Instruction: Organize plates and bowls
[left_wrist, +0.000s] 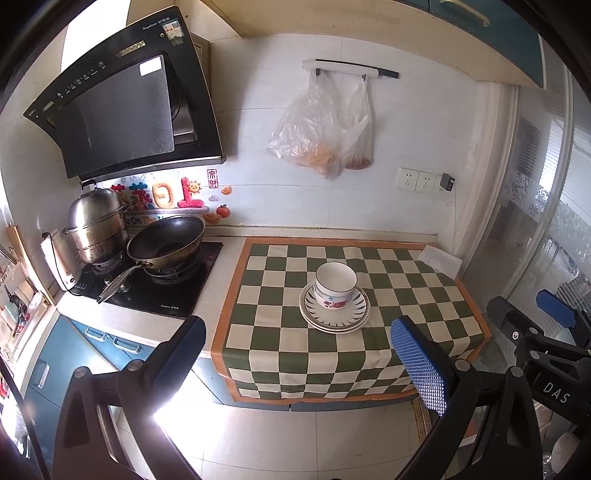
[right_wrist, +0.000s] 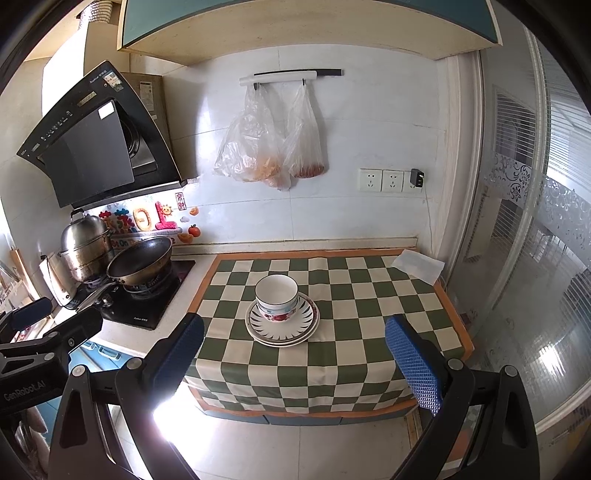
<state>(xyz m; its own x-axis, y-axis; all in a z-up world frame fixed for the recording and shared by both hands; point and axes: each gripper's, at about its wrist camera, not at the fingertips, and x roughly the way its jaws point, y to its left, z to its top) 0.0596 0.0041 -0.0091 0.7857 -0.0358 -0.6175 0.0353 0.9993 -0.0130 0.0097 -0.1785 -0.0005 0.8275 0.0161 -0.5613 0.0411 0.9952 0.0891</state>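
- Left wrist view: bowls (left_wrist: 335, 286) sitting nested on stacked plates (left_wrist: 334, 313), mid checkered cloth (left_wrist: 280, 350) on counter.
- Right wrist view showing same stack: bowls (right_wrist: 276, 295), plates (right_wrist: 282, 325).
- Left gripper (left_wrist: 306, 354) hanging w/ fingers wide apart, gripping nothing, short of counter edge.
- Right gripper (right_wrist: 299, 352) likewise spread wide, carrying nothing.
- Wok (left_wrist: 166, 238) & steamer pot (left_wrist: 96, 225) sitting on stove, left of cloth.

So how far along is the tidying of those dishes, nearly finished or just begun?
It looks essentially finished. The bowls sit nested inside one another on the stack of plates, one neat pile on the checkered cloth. Nothing is in hand: the left gripper and right gripper are both open and held back from the counter. No other loose dishes show, so nothing visible remains.
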